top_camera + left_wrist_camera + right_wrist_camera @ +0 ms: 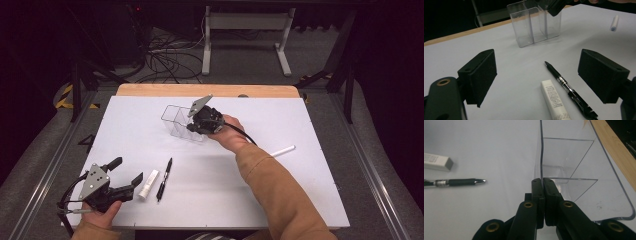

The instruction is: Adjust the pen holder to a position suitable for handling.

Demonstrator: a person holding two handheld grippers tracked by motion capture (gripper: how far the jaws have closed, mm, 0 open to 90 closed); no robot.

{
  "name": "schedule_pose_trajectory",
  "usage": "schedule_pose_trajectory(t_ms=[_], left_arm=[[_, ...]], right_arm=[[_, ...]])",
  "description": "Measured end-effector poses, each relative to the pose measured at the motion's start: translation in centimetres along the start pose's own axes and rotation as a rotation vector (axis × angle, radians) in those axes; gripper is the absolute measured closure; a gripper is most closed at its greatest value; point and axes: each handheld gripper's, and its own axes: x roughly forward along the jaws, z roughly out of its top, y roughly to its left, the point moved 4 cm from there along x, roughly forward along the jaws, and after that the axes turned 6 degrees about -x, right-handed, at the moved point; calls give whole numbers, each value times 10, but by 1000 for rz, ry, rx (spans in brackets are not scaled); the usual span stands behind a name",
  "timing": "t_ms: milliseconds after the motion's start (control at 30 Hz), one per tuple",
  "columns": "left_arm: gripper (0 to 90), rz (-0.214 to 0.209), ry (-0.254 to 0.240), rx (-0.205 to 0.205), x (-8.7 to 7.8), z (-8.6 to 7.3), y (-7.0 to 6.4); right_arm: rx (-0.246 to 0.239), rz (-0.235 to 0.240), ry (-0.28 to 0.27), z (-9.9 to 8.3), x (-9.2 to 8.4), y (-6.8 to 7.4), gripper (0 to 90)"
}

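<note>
Right tool (pixel 542 182) clamped on organizer (pixel 584 170) wall (clear)

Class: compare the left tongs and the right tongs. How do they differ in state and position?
The left tongs are open with nothing between the jaws; the right tongs are shut on the clear organizer, pinching its wall. The left tongs sit near the table's front edge by the black pen; the right tongs are farther back. Both are black and hand-held.
</note>
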Motion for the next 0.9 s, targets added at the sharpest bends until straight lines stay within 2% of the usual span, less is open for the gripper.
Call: schedule_pose_trajectory(t_ms=[67,233,400,567,767,900], left_arm=[[163,-1,-3,0,1,0,-1],[163,-3,2,5,2,1,-2],[163,-5,1,4,3,1,-3],[164,-5,2,3,3,0,-3],[165,-7,3,4,4,0,-4],[164,-6,3,3,4,0,-3]], right_arm=[[13,18,-1,-2,-10,1,890],[-11,46,-27,-11,-35,7,890],[-9,78,-58,-22,-55,13,891],[-7,117,-84,-36,-66,18,894],[-32,212,-130,-47,-71,23,895],[-46,222,-134,-52,-71,23,894]])
